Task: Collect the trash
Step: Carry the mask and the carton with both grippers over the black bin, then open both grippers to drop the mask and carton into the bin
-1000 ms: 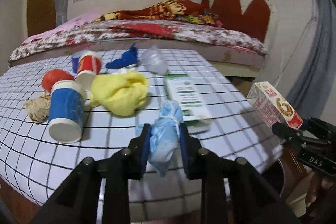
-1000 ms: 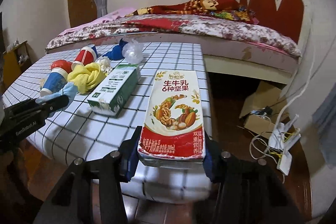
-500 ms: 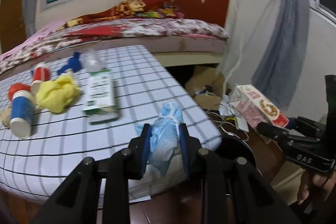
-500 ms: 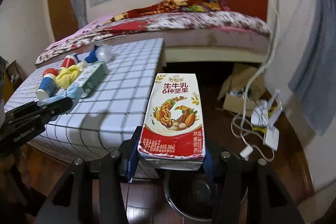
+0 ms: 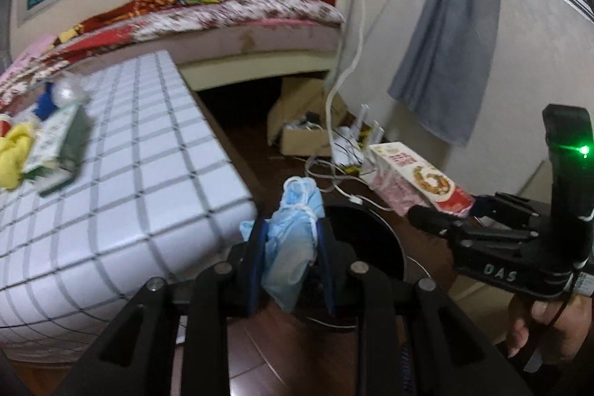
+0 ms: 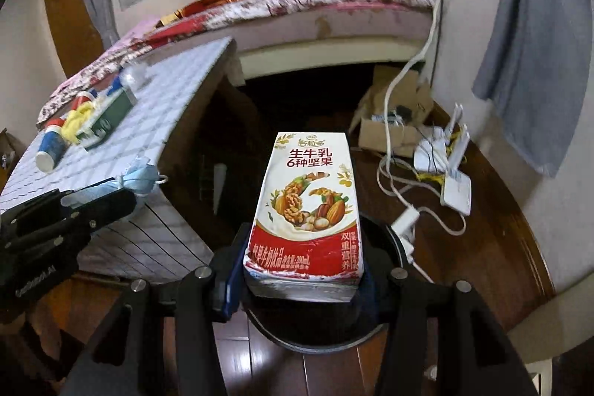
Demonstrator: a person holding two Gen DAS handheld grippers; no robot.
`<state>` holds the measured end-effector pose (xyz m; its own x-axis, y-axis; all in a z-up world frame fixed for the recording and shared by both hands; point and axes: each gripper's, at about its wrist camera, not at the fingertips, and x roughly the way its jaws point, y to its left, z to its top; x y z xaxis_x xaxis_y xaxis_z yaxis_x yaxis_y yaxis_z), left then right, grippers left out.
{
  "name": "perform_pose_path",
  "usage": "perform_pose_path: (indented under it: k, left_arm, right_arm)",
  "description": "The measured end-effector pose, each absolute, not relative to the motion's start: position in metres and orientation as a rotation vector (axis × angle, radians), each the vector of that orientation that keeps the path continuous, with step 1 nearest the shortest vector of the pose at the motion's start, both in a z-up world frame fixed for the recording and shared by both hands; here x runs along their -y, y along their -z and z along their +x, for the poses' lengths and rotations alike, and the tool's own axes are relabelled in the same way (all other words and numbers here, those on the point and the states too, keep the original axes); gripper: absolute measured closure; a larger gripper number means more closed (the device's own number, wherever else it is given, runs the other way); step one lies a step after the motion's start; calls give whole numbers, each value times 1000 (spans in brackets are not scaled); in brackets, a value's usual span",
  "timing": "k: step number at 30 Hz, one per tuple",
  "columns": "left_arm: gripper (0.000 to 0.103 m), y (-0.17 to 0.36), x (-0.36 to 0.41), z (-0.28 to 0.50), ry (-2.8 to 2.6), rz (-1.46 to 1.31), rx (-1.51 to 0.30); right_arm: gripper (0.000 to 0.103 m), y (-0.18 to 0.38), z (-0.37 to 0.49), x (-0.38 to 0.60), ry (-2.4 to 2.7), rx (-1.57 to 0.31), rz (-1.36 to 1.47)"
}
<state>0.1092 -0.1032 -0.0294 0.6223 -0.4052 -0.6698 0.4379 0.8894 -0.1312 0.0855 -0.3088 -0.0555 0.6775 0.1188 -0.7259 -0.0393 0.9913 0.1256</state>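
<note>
So, quick rundown of the risks at this point:

Left gripper: clamped on a crumpled blue face mask, which sticks up between the blue pads and droops a bit below them. Grip looks soft, more bunched fabric than anything solid.

Right gripper: closed across the bottom end of a nut milk carton, jaws spread wide since the carton is broad. Most of the carton pokes out forward, unsupported.

Bin: dark round one on the wood floor just beside the table, under both grippers.

Risk 1: the mask's ear loop could snag on a pad when the left one opens, so it hangs there instead of dropping.

Risk 2: the carton is long; let go while it reaches past the rim and I'd guess it clips the edge and tips onto the floor, near the cables and router.

Risk 3: both grippers are close together over one opening, so they could bump.

Still on table: cups, yellow cloth, green carton.
</note>
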Motion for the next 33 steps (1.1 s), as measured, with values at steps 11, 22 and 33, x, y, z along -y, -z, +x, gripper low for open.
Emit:
perform_pose_path:
  k: [11, 22, 33]
  left_arm:
    - [74, 87, 152, 125, 592, 39, -932]
    - [9, 106, 141, 130, 485, 1, -970]
    - [5, 86, 118, 124, 412, 15, -897]
  right_arm:
    - [50, 105, 88, 342, -90, -943, 154]
    - [8, 126, 102, 396, 15, -975, 407]
    - [8, 107, 93, 378, 29, -946, 297]
